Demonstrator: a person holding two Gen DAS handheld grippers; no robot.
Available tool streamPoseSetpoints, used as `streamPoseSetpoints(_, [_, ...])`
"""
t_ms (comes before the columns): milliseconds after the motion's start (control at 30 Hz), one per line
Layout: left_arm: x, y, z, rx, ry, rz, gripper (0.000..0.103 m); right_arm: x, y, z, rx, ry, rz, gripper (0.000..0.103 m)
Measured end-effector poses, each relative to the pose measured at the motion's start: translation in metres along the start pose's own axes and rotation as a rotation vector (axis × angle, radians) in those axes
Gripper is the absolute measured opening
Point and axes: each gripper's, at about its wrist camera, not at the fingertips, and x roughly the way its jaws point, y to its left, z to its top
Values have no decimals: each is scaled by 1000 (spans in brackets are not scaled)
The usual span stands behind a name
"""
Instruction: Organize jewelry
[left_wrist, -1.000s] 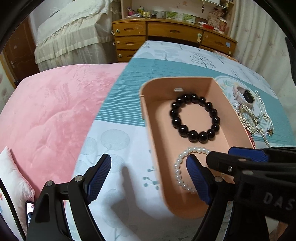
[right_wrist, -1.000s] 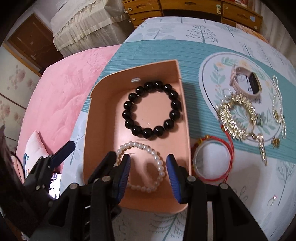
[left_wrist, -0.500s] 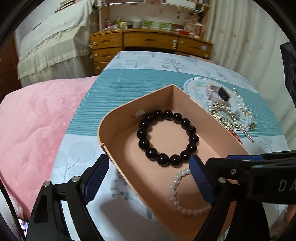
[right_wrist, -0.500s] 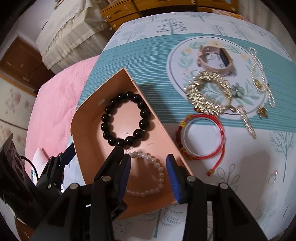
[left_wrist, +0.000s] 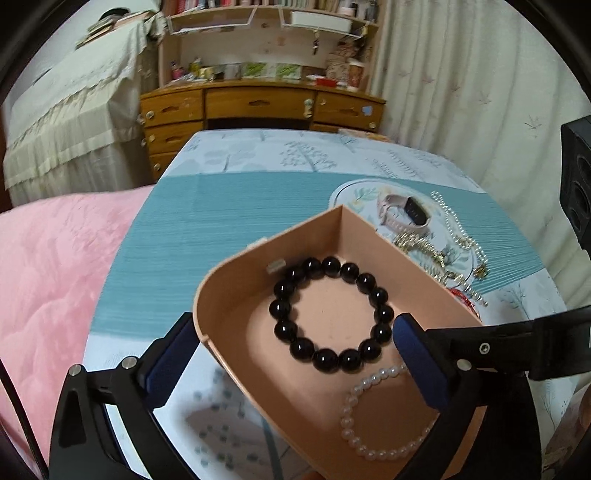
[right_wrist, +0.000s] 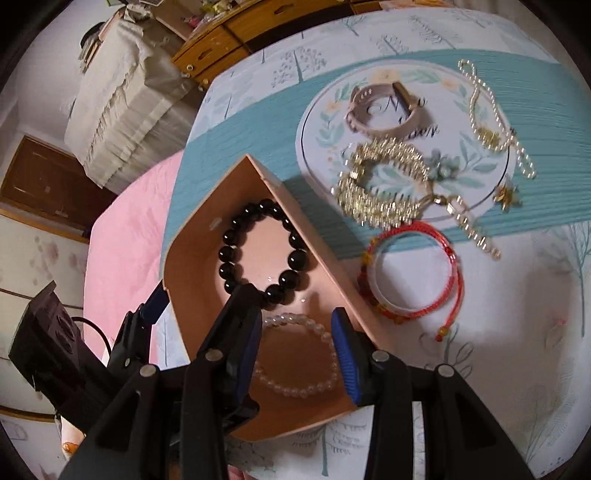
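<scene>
Jewelry is split between a peach box (left_wrist: 236, 332) and the bedspread (right_wrist: 480, 332) beside it. Inside the box lie a black bead bracelet (left_wrist: 328, 314) and, nearer the cameras, a pearl bracelet (left_wrist: 384, 417), partly hidden behind gripper fingers in both views. The box's near end is cut off by the frame in the left view.

Just beside the box on the spread lie a red cord bracelet (right_wrist: 417, 273), a gold chain bracelet (right_wrist: 380, 184), a pink-strapped watch (right_wrist: 384, 110) and a pearl-and-gold chain (right_wrist: 495, 122); they are blurred, so finer details are hard to make out.

Left hand-held gripper (left_wrist: 291, 369) stands wide, its fingers either side of the box's left wall; contact I cannot tell. Right hand-held gripper (right_wrist: 297, 354) is spread over the pearl bracelet, gripping nothing.

A wooden dresser (left_wrist: 258, 107) stands beyond the bed.
</scene>
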Motion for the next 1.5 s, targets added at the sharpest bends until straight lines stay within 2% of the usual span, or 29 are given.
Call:
streamPoseSetpoints(100, [-2, -6, 12, 34, -21, 3, 102, -11, 0, 6, -17, -28, 21, 40])
streamPoseSetpoints(200, [-2, -6, 21, 31, -5, 55, 102, -29, 1, 9, -38, -64, 62, 40])
streamPoseSetpoints(333, [-3, -2, 19, -12, 51, 52, 102, -51, -5, 11, -77, -122, 5, 40])
streamPoseSetpoints(533, [-17, -11, 11, -14, 70, 136, 102, -43, -29, 5, -52, -28, -10, 40])
streamPoseSetpoints(700, [-29, -24, 8, 4, 45, 177, 102, -33, -34, -11, -61, 40, 41, 40])
streamPoseSetpoints(833, [-26, -27, 8, 8, 49, 198, 102, -32, -31, -17, -93, 55, 67, 44])
streamPoseSetpoints(1067, [-24, -17, 10, -44, 57, 235, 102, -32, -26, -22, -123, 59, 110, 60])
streamPoseSetpoints(1200, [-27, -5, 12, -77, 42, 274, 102, -29, -20, -26, -150, 70, 145, 63])
streamPoseSetpoints(1500, [-27, 30, 21, -171, 2, 340, 102, -18, -1, -30, -202, 85, 209, 63])
